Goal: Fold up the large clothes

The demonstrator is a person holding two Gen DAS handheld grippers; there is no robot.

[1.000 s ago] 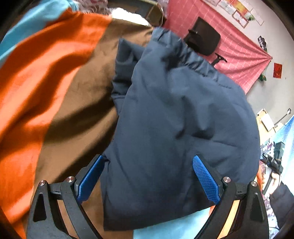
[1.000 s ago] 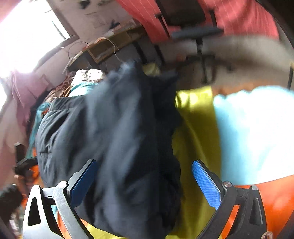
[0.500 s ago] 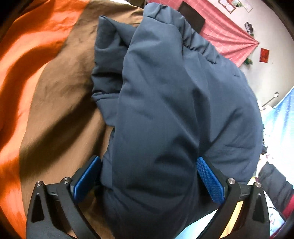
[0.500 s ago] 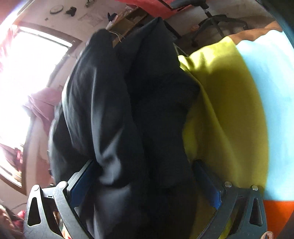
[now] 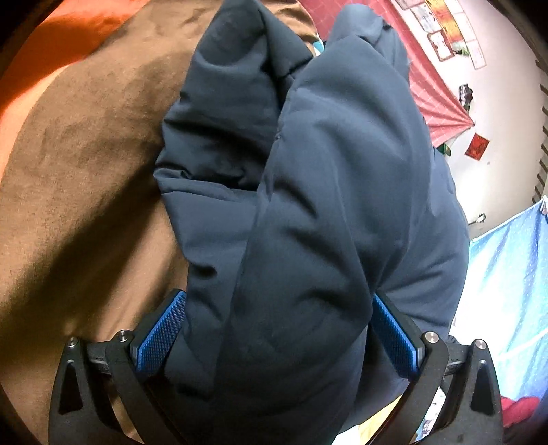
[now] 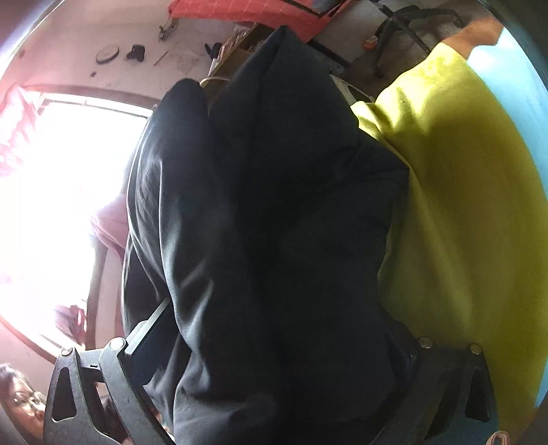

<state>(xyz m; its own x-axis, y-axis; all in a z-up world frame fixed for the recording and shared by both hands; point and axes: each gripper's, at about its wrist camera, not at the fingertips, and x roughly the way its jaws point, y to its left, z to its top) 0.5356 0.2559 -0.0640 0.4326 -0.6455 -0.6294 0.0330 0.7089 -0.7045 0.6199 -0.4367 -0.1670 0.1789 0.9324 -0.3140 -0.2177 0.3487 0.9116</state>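
A bulky navy jacket point(image 5: 308, 205) fills the middle of the view, bunched in thick folds between the blue pads point(image 5: 157, 335) of the left tongs point(image 5: 277, 339), whose jaws stand wide apart around it. It lies on a brown sheet point(image 5: 78, 178) with an orange band point(image 5: 58, 44) at upper left. A red cloth point(image 5: 435, 99) hangs on the wall behind

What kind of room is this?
Probably a lived-in room at home, maybe a bedroom or workroom. A jacket lies on colourful sheets, there is a bright window, an office chair and papers pinned on the wall.
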